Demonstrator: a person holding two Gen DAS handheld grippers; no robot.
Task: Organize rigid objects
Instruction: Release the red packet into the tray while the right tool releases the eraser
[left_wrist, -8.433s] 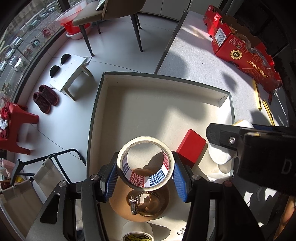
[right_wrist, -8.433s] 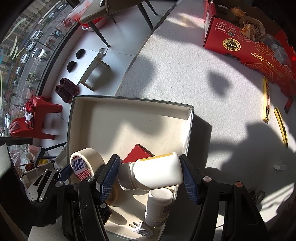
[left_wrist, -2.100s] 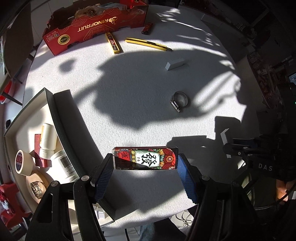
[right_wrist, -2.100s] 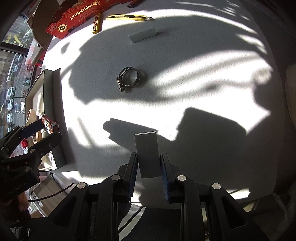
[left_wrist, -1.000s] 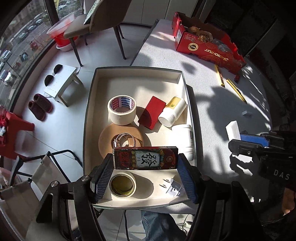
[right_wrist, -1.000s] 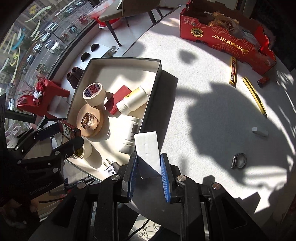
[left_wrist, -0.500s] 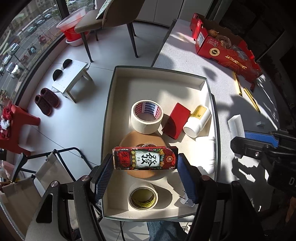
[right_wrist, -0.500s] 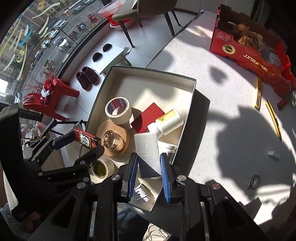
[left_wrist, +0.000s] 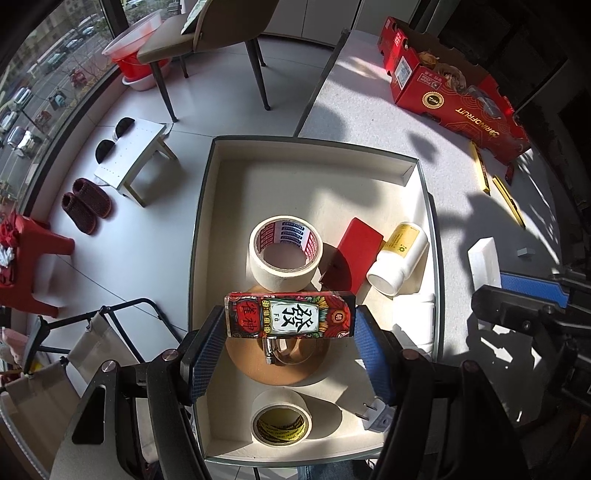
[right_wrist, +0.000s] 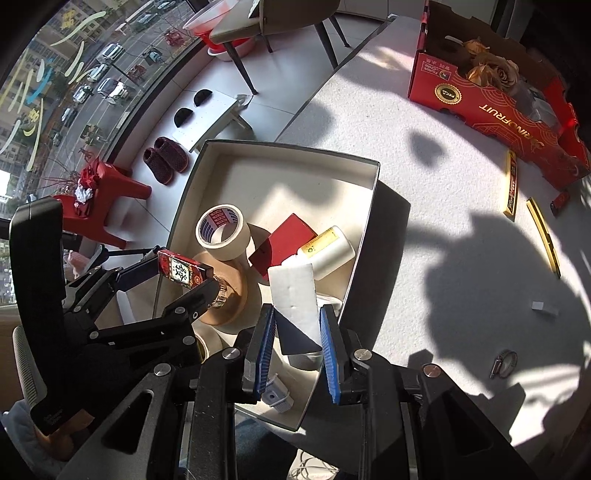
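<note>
My left gripper (left_wrist: 290, 332) is shut on a red patterned card box (left_wrist: 290, 314) and holds it above the cream tray (left_wrist: 317, 151), over a brown tape disc with a hose clamp (left_wrist: 277, 349); the card box also shows in the right wrist view (right_wrist: 184, 272). My right gripper (right_wrist: 297, 341) is shut on a white foam block (right_wrist: 293, 291) above the tray's near right side (right_wrist: 364, 236). In the tray lie a masking tape roll (left_wrist: 284, 254), a red box (left_wrist: 354, 254), a white bottle (left_wrist: 399, 258) and a yellow-core tape roll (left_wrist: 280, 421).
On the white table lie a red fruit carton (right_wrist: 491, 99), yellow utility knives (right_wrist: 511, 188), a small grey block (right_wrist: 545, 307) and a hose clamp (right_wrist: 504, 362). A white plug (left_wrist: 376, 417) lies in the tray's near corner. A chair (left_wrist: 225, 33) and stool (left_wrist: 129, 155) stand on the floor beyond the table.
Both grippers moved from the table to above the tray, carrying the card box and the foam block. In the last half second both came lower and closer to the tray.
</note>
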